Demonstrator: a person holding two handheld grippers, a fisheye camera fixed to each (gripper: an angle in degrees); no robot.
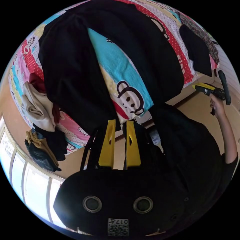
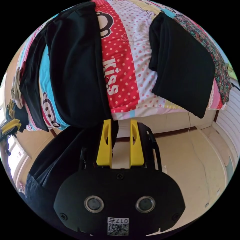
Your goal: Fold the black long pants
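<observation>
While the black pants (image 1: 75,75) lie spread on the bed (image 1: 120,65), both grippers' fingers (image 1: 107,145) (image 2: 105,145) stand released.

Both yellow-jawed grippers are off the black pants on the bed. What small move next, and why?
Probably ease the left gripper forward to the near end of the closest leg of the black long pants. Its yellow jaws stand apart with nothing between them, and the two legs lie splayed on the cartoon-print bed cover. The right gripper is open too, beside the other leg's end.
</observation>
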